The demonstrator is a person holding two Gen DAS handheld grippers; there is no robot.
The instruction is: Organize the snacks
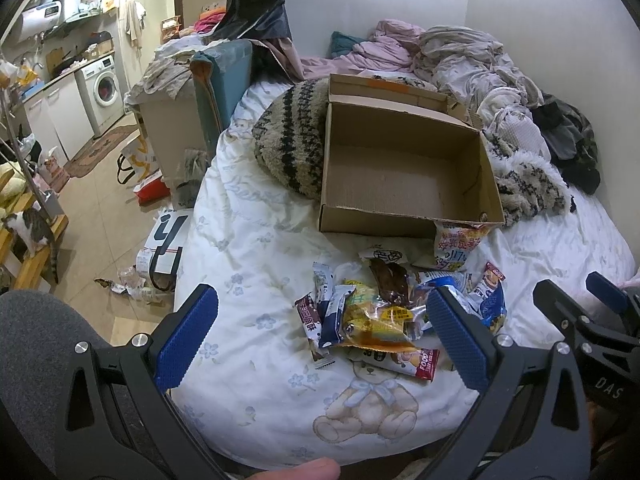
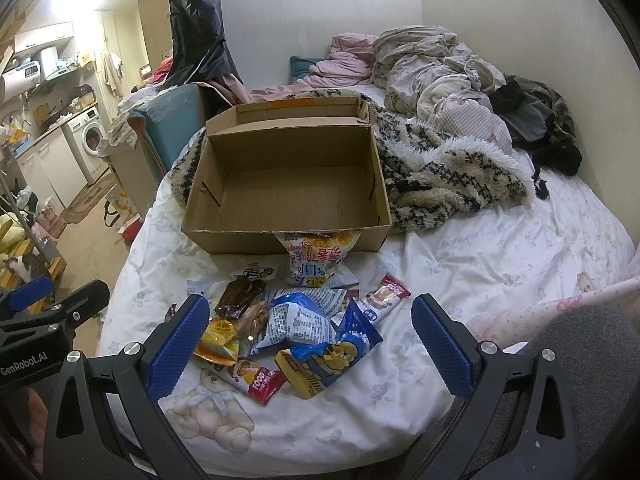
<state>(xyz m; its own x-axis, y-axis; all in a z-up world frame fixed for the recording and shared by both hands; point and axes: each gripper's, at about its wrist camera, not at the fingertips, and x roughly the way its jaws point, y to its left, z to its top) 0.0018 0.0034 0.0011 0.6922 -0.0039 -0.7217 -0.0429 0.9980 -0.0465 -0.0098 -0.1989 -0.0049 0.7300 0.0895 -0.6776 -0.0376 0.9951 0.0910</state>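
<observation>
A pile of snack packets (image 1: 384, 316) (image 2: 292, 324) lies on the white bear-print bedsheet (image 1: 256, 264) (image 2: 460, 256), just in front of an empty open cardboard box (image 1: 404, 168) (image 2: 288, 184). One large white bag (image 2: 316, 258) leans against the box's front wall. My left gripper (image 1: 320, 336) is open, low over the near-left side of the pile, nothing between its blue pads. My right gripper (image 2: 310, 344) is open too, hovering over the near side of the pile; a blue bear packet (image 2: 332, 352) and a red-ended bar (image 2: 256, 378) lie between its fingers without being gripped.
A fuzzy patterned blanket (image 2: 448, 176) and crumpled bedding (image 2: 436, 68) crowd the bed behind and right of the box. The bed's left edge drops to a cluttered floor (image 1: 100, 216). A cat (image 1: 28, 228) stands on a wooden rack at far left.
</observation>
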